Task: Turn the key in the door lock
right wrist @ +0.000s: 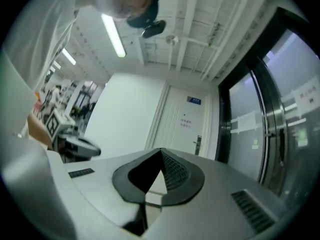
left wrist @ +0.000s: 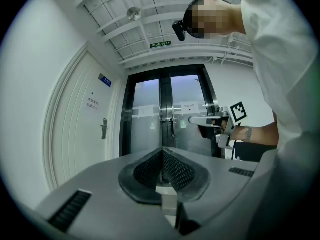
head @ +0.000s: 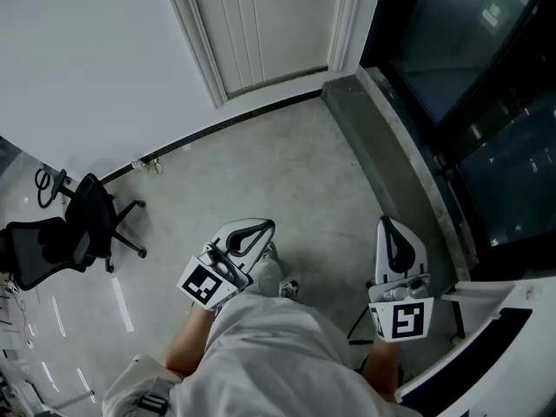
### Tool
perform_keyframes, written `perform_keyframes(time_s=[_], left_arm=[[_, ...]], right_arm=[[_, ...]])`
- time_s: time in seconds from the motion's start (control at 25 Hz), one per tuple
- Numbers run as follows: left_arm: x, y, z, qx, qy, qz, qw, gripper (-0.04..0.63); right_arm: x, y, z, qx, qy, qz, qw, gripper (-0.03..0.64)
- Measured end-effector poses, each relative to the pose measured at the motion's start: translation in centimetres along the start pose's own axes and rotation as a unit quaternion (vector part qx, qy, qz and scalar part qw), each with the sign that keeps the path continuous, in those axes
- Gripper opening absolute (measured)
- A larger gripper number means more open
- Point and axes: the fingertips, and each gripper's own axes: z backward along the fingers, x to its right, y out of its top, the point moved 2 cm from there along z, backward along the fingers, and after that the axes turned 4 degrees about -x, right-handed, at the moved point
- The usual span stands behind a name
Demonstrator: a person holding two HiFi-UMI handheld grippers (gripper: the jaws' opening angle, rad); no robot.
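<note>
The white door [head: 261, 24] stands ahead of me in the head view. Its lock and handle [left wrist: 104, 128] show small and far off in the left gripper view, and the lock [right wrist: 198, 145] shows again in the right gripper view. I see no key at this distance. My left gripper [head: 259, 229] is held level in front of the person, well short of the door. Its meshed pads [left wrist: 162, 151] are shut together with nothing between them. To its right my right gripper [head: 388, 228] is also level, shut and empty, its tips [right wrist: 161, 153] closed.
Dark glass double doors [left wrist: 165, 119] with a grey stone sill [head: 391, 155] run along the right. A black office chair [head: 74, 228] stands at the left by the white wall. Grey floor [head: 261, 172] lies between me and the door.
</note>
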Motion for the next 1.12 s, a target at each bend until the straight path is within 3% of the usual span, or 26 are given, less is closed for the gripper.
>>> perform_keyframes(time_s=[0.08,0.16,0.36,0.52,0.84,1.12], left_arm=[[-1.2,0.0,-1.4,0.004,-0.006,-0.001,1.0000,0.009],[-2.8,-0.2,-3.0,0.014,-0.010,0.004,0.9998,0.009],[-7.6,-2.1,-8.6,0.009,-0.015,0.030,0.9994,0.009],[-12.7,-1.6,-13.2,0.020,-0.032,0.021,0.9991,0.009],[-22.1,0.8,-21.1,0.042,-0.073,-0.008,0.9964,0.009],[-26.5,-0.3,-25.8,0.027,-0.060,0.007,0.9978,0.009]], right_arm=[[1.2,1.3,-1.1,0.047,0.019,-0.071,0.996,0.001],[1.8,0.7,-3.2,0.049,0.047,-0.120,0.990,0.002],[3.8,-4.2,-9.8,-0.018,0.062,-0.127,0.990,0.002],[5.3,-6.6,-15.2,-0.052,0.061,-0.142,0.987,0.001],[9.4,-9.1,-24.7,-0.100,-0.013,-0.081,0.992,0.002],[12.3,-12.0,-30.0,-0.144,-0.001,-0.015,0.990,0.002]])
